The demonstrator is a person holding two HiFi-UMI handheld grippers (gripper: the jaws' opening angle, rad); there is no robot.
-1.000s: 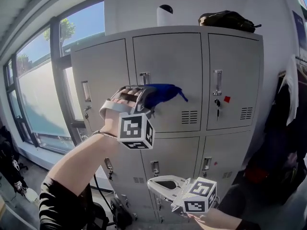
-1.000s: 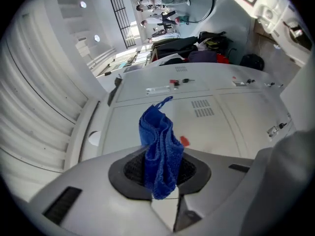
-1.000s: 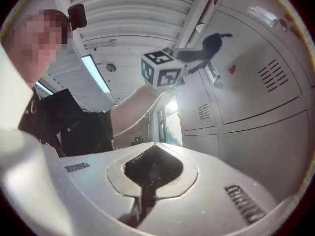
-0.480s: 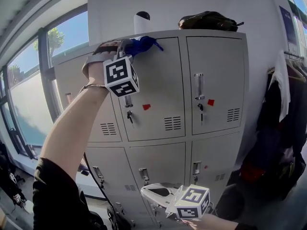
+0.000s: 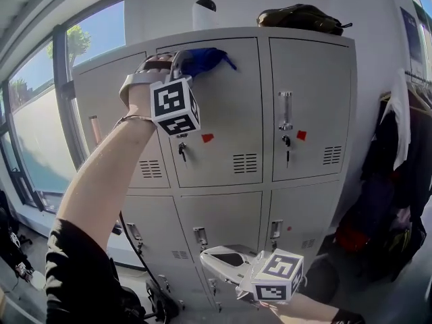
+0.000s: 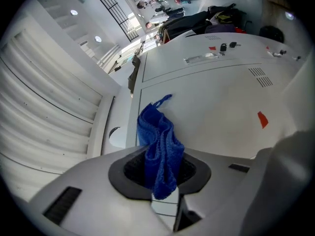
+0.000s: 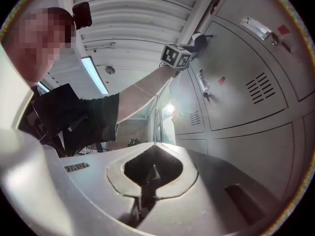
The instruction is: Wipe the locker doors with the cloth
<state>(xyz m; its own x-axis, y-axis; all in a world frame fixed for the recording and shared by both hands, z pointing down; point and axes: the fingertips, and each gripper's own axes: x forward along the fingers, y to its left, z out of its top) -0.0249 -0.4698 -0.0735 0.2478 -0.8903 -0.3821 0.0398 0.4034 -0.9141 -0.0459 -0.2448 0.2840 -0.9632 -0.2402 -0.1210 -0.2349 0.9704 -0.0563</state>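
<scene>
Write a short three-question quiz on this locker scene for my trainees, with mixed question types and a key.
1. Multiple choice: what is between the jaws of the left gripper? A) a blue cloth B) a key C) nothing
2. True or false: the right gripper is pressed against a top-row door.
3. Fill in: the dark bag lies ___ the lockers.

Key
1. A. The jaws are shut on it, at the top of the middle door.
2. False. It hangs low in front of the bottom row, jaws together and empty.
3. on top of
</scene>
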